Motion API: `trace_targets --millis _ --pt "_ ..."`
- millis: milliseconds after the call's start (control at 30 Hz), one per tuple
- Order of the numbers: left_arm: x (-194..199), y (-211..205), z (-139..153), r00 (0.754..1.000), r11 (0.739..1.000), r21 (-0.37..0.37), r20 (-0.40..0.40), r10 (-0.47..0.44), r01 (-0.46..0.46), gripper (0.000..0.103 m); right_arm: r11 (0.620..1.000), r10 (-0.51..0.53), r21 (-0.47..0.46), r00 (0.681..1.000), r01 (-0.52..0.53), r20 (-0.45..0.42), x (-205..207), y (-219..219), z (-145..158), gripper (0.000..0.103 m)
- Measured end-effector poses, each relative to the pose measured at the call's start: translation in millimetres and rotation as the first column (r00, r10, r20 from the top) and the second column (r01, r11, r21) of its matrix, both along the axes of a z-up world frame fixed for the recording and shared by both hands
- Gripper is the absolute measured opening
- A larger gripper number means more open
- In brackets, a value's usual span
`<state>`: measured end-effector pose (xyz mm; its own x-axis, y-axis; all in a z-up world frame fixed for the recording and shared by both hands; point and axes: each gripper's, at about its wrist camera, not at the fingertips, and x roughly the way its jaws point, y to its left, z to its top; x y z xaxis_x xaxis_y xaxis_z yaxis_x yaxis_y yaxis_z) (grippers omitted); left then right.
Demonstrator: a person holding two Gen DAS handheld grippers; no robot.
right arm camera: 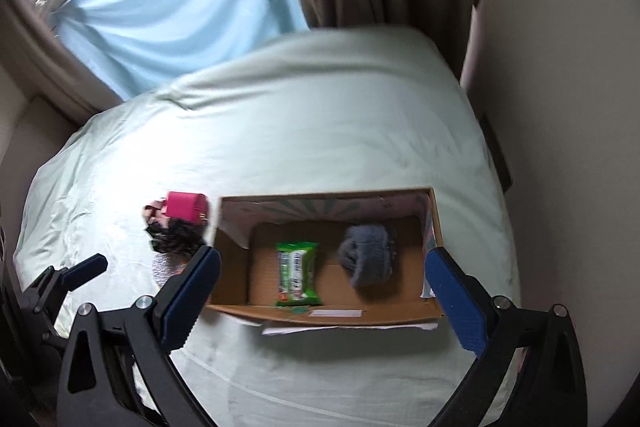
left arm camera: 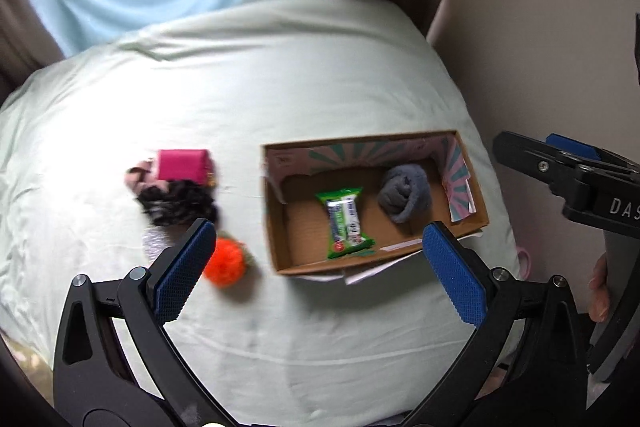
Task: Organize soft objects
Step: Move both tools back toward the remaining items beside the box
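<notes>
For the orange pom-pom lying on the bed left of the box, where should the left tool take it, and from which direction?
Grip the orange pom-pom across its round middle, coming straight down from above. It is a fluffy ball with no handle or edge, lying free on the bedsheet, so any width suits. Keep the pads off the black fuzzy item just behind it. The left tool is open wide enough, probably.

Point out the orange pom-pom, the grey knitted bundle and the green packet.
orange pom-pom [left arm camera: 224, 263]: left wrist view, middle of its fuzzy ball.
grey knitted bundle [right arm camera: 366, 259]: right wrist view, centre of the rolled fabric.
green packet [right arm camera: 297, 273]: right wrist view, centre of its printed face.
</notes>
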<state>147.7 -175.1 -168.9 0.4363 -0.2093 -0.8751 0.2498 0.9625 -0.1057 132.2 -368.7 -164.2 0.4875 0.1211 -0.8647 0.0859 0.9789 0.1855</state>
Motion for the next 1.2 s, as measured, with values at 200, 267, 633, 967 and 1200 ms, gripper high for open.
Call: trace_targets --millis 200,267,633,967,1200 --pt "-35 66 49 0.993 0.998 -0.004 0.103 0.065 -0.065 0.103 0.999 0.040 -0.034 0.994 -0.037 0.105 -33 46 52 0.102" --pt "-44 86 58 0.989 0.996 -0.013 0.124 0.085 -0.085 0.103 0.998 0.054 -0.050 0.990 -0.048 0.128 -45 62 63 0.102" --pt "-97 190 87 0.966 0.993 -0.053 0.232 0.112 -0.102 0.103 0.996 0.056 -0.078 0.969 -0.038 0.241 -99 146 97 0.102" --pt "-96 257 91 0.961 0.996 -0.082 0.270 0.066 -0.046 0.103 0.997 0.006 -0.076 0.959 0.017 0.284 -113 203 99 0.102" --pt "-71 283 72 0.957 0.997 -0.059 0.287 -0.036 0.055 0.103 0.998 -0.043 -0.041 0.961 0.057 0.275 -106 237 79 0.102"
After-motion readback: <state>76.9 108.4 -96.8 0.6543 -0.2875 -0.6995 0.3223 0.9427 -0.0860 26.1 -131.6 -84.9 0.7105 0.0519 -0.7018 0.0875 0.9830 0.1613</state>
